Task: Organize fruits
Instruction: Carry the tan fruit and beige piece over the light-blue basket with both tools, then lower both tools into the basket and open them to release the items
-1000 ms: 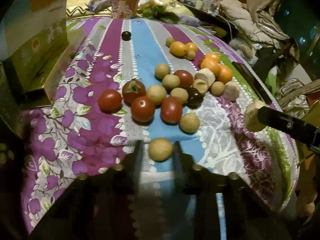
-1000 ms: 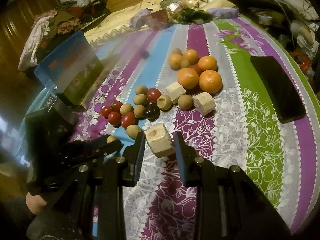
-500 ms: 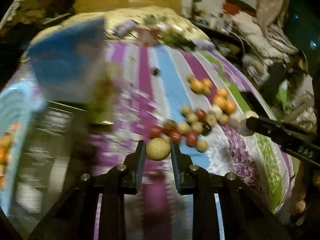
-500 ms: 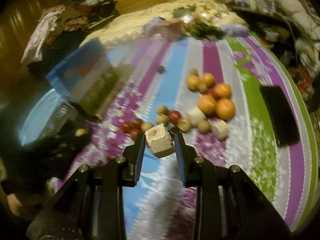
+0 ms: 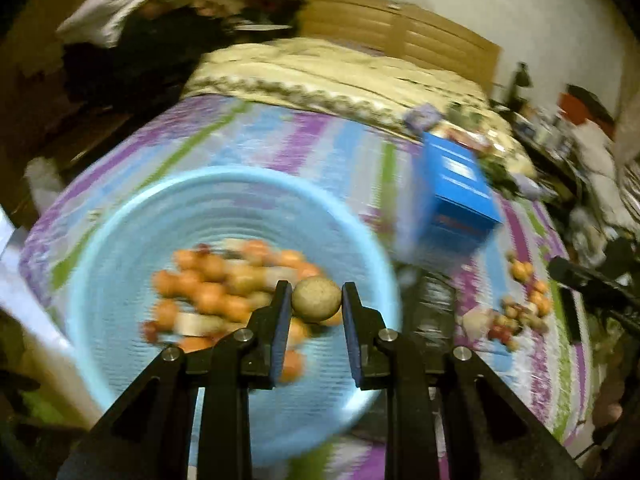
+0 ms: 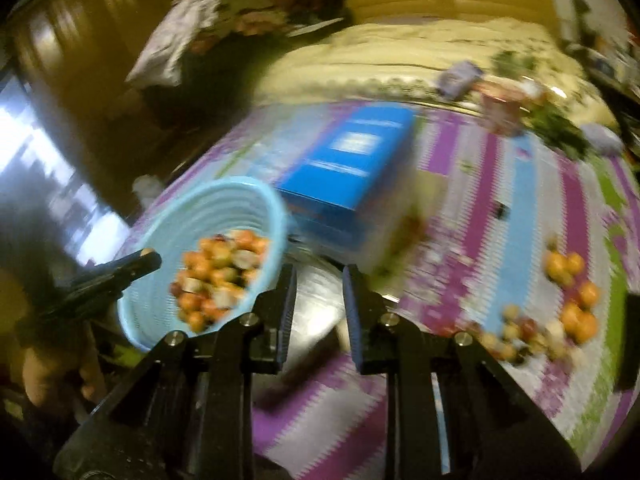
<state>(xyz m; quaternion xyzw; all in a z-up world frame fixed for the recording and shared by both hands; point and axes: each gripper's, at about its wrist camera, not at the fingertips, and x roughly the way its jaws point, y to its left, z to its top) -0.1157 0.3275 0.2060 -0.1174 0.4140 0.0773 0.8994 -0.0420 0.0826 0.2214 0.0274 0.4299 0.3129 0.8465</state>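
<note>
- The left gripper (image 5: 313, 294) is clamped on one round tan fruit (image 5: 316, 305), with a pad on each flank and the fruit sitting near the fingertips.
- That fruit hangs above the light-blue basket (image 5: 224, 172), over the heap of orange and red fruit (image 5: 216, 292) already inside (the view is badly smeared, so I cannot tell how high above it).
- The right gripper (image 6: 320, 280) has its jaws closing in to about their narrowest, and nothing shows between them. It points at the striped bedspread (image 6: 460, 208) just beside the basket's rim (image 6: 224, 184).
- More loose fruit (image 6: 572, 320) lies on the bedspread, well apart from the basket, so the sorting looks only partly done.
- The tan fruit is small and probably light. Its skin looks matte and firm, so a modest squeeze should hold it without bruising.
- Being round, it could roll or pop out if pinched off-centre, so the grip belongs across its widest part, as it is now.
- The softer red fruit likely needs a gentler squeeze, and letting go low over the heap should spare what lies beneath.
</note>
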